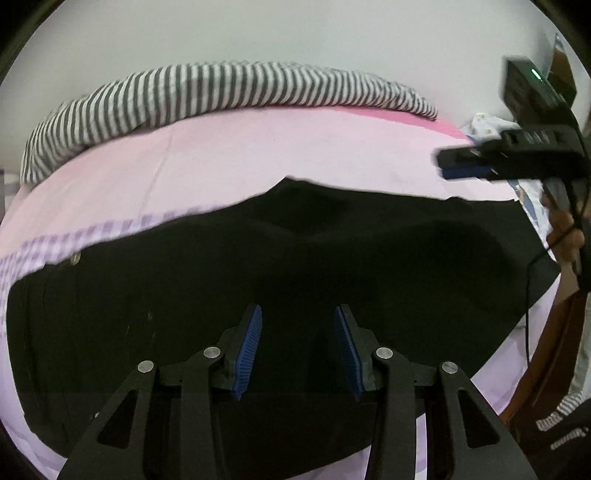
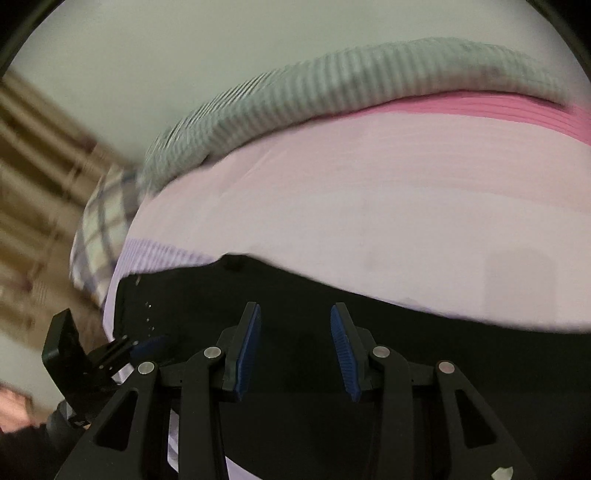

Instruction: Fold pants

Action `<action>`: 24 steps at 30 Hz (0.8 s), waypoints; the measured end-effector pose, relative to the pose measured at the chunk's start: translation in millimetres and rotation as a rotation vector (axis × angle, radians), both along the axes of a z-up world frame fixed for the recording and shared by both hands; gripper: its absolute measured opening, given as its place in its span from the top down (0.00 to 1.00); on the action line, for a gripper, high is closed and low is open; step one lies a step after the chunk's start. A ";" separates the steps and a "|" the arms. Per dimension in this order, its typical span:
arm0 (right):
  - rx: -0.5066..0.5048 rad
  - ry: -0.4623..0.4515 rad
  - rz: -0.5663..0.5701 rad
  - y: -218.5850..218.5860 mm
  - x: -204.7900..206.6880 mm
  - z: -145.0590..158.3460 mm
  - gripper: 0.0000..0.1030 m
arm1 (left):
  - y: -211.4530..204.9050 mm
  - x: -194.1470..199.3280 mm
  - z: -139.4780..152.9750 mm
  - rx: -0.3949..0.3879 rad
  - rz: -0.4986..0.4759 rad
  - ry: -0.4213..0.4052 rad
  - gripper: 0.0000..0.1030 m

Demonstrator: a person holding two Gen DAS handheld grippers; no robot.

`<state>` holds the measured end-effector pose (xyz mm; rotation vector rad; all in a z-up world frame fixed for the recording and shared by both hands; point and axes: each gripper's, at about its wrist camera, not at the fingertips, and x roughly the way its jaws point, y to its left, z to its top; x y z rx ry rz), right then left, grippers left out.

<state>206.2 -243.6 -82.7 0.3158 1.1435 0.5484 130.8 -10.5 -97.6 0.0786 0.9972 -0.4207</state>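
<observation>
Pants: black pants [image 1: 295, 258] lay spread flat on a pink bedsheet [image 1: 221, 155], directly below and ahead of both tools; a metal button [image 1: 75, 258] showed at the edge ahead and left of the left tool.

Step in hand: by the look of it, a pause between folds, with the cloth lying loose and neither tool gripping it.

Left gripper: the left gripper [image 1: 298, 350] hung over the middle of the dark cloth, its blue pads [image 1: 249, 354] spread apart with nothing between them.

Right gripper: the right gripper [image 2: 295, 350] was likewise parted and empty, tilted down over the cloth near its far edge.

Pose: each tool appeared in the other's view, the right one up and to the right of the left, a hand [image 1: 565, 236] on its handle; the right view was smeared by motion.

Next move: likely each tool needs to reach an edge or corner of the pants and pinch it before the next fold.

Surroundings: a striped blanket [image 1: 221, 92] lay bunched beyond the sheet, against a pale wall [image 1: 295, 29].
</observation>
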 end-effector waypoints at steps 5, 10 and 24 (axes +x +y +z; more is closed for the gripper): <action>-0.055 0.020 0.165 62.1 33.3 -13.0 0.63 | 16.4 -8.4 -14.9 -0.039 0.015 0.068 0.59; -0.065 0.083 0.272 94.3 57.2 -28.6 0.60 | 22.9 -20.5 -17.1 -0.062 -0.003 0.087 0.59; -0.120 0.010 0.250 120.3 79.9 -32.1 0.96 | 26.0 -27.2 -15.2 -0.108 -0.006 0.090 0.58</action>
